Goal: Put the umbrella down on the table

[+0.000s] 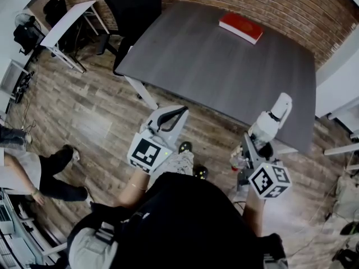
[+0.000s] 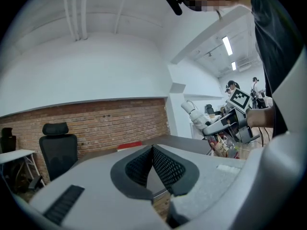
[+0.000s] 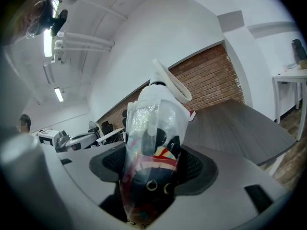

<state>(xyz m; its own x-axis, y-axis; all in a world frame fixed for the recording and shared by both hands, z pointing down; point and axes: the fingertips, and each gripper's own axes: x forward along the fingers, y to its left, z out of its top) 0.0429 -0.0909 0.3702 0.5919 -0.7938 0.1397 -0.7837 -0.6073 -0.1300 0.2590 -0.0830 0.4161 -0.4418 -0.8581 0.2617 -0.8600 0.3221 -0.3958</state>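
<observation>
The right gripper (image 3: 152,169) clamped the glossy plastic-sleeved umbrella (image 3: 154,123) — white-handled — beside the grey grained counter (image 1: 224,60); the left gripper (image 2: 152,150) sat closed, empty.

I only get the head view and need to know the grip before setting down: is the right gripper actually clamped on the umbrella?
Observer: Yes, the right gripper has the umbrella squeezed between both pads.
Operator: Is the umbrella bare?
Observer: No, it is folded inside a clear plastic bag.
Operator: And the left gripper?
Observer: The left gripper is shut, nothing between its jaws.
</observation>
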